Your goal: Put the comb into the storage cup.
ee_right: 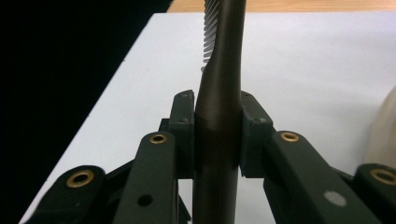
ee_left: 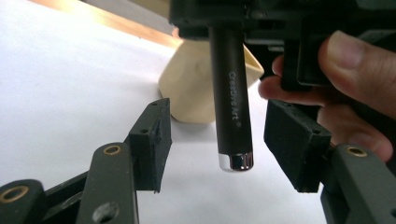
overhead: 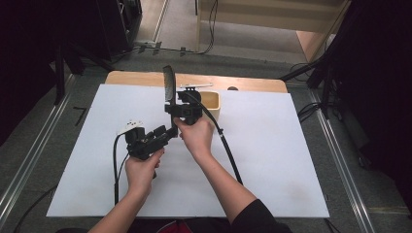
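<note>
Dark-handled fan brush (overhead: pixel 168 83) with a chrome end cap stands upright above the far middle of the white surface (overhead: pixel 272 160), pinched at its handle by the right claw (ee_right: pixel 218 135). Left claw (ee_left: pixel 217 142) sits spread either side of the handle's lower end, pads clear of it. It looks like a handover from one claw to the other; the next move probably calls for drawing the left one away. A cream bowl (overhead: pixel 214 104) stands just behind, near the surface's far edge, close enough to bump.

You're working at a white sheet (overhead: pixel 272 160) lying over a wooden table (overhead: pixel 243 83), grey floor (overhead: pixel 243 63) and dark curtains (overhead: pixel 384 73) surrounding you.
</note>
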